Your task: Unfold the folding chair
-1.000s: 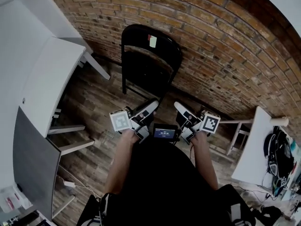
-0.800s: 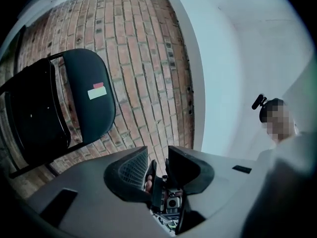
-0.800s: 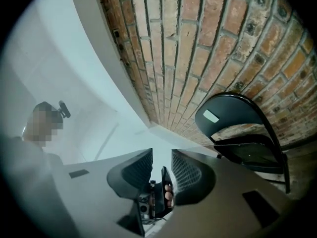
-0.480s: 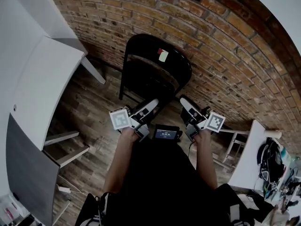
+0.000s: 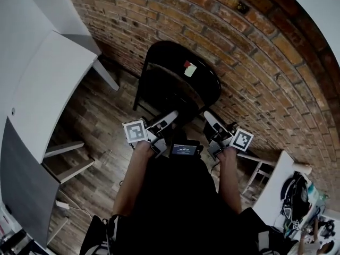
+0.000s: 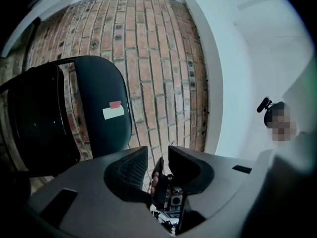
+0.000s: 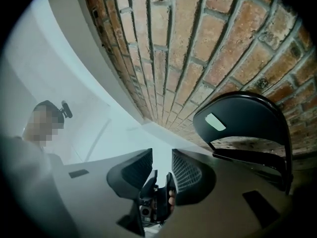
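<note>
A black folding chair (image 5: 178,84) leans folded against the brick wall, with a white and red sticker (image 5: 189,69) on its back. In the head view my left gripper (image 5: 171,116) and right gripper (image 5: 207,115) are held side by side just short of the chair's lower part, touching nothing. The left gripper view has the chair (image 6: 94,108) at its left, beyond my left gripper (image 6: 157,155), whose jaws stand apart and empty. In the right gripper view the chair (image 7: 247,120) is at the right, and my right gripper (image 7: 162,160) is open with nothing in it.
A brick wall (image 5: 255,52) runs behind the chair, over a wooden floor (image 5: 101,121). White tables (image 5: 48,89) stand at the left. Another white table (image 5: 273,190) with gear hung on it is at the lower right. A small screen (image 5: 184,150) sits at my chest.
Both grippers and I have moved closer to the chair, which now sits nearer and larger in the head view. The jaws look unchanged.
</note>
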Demonstrator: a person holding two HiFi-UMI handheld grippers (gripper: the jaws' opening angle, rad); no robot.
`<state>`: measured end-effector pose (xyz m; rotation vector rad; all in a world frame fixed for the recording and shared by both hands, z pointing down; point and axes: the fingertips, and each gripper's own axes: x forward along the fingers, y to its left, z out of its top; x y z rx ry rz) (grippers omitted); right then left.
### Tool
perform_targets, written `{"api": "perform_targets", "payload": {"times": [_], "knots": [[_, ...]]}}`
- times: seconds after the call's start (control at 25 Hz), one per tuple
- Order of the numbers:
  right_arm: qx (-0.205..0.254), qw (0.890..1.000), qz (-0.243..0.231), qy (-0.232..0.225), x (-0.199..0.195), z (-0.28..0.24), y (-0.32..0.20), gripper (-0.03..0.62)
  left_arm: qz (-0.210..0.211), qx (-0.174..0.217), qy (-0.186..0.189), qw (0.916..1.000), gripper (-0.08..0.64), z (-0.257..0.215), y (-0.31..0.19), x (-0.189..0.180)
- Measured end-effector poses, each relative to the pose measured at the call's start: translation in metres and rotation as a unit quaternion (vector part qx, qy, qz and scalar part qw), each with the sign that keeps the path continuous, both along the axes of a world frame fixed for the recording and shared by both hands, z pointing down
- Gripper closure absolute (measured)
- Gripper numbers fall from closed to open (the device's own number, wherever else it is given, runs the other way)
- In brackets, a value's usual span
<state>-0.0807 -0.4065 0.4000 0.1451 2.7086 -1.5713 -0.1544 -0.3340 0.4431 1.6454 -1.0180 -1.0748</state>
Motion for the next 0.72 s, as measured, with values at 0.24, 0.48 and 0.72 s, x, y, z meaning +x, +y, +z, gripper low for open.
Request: {"api": "perform_targets", "payload": {"times": [0.24, 0.48, 0.72], "knots": [[-0.003, 0.999, -0.052, -0.005, -0.008, -0.002, -0.045, 0.482, -0.051, -0.003, -0.009, 0.9986, 0.431, 0.002, -0.042, -0.007], [-0.010, 0.996, -0.084, 0.009, -0.012, 0.011, -0.079, 0.465, -0.079, -0.017, -0.018, 0.9966, 0.431, 0.014, -0.072, -0.006], [-0.012, 0.991, -0.132, 0.026, -0.023, 0.021, -0.081, 0.457, -0.105, -0.032, -0.018, 0.9938, 0.431, 0.021, -0.072, -0.005]]}}
